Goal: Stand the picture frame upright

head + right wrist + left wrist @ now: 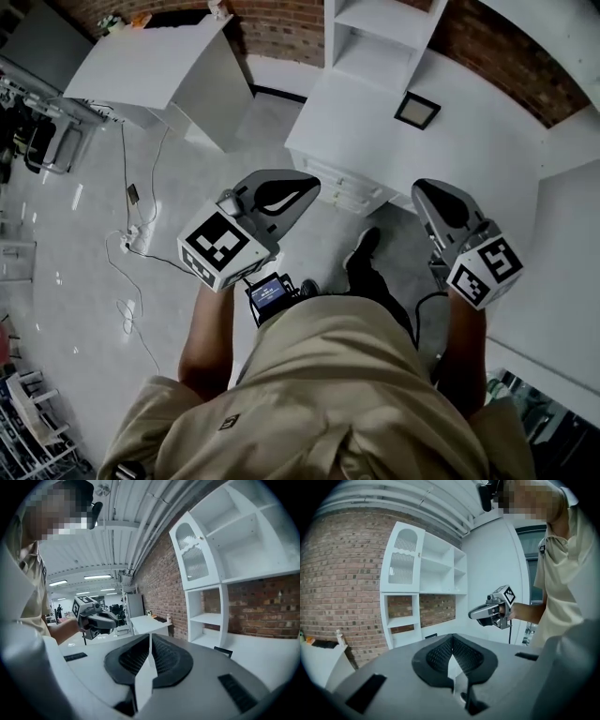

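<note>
Your left tongs (312,184) and right tongs (421,188) are closed, empty. The picture frame (417,111) lies flat on the desk (356,117) at 1 o'clock; spread them, reach over, pinch one edge, tip slowly.

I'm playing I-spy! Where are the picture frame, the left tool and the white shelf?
picture frame (417,111), head view, its pale middle.
left tool (314,185), head view, its closed front tip.
white shelf (375,58), head view, its lower board.

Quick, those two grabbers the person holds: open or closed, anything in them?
The grey left hand-held gripper: closed, holding nothing.
The grey right hand-held gripper: closed, holding nothing.
</note>
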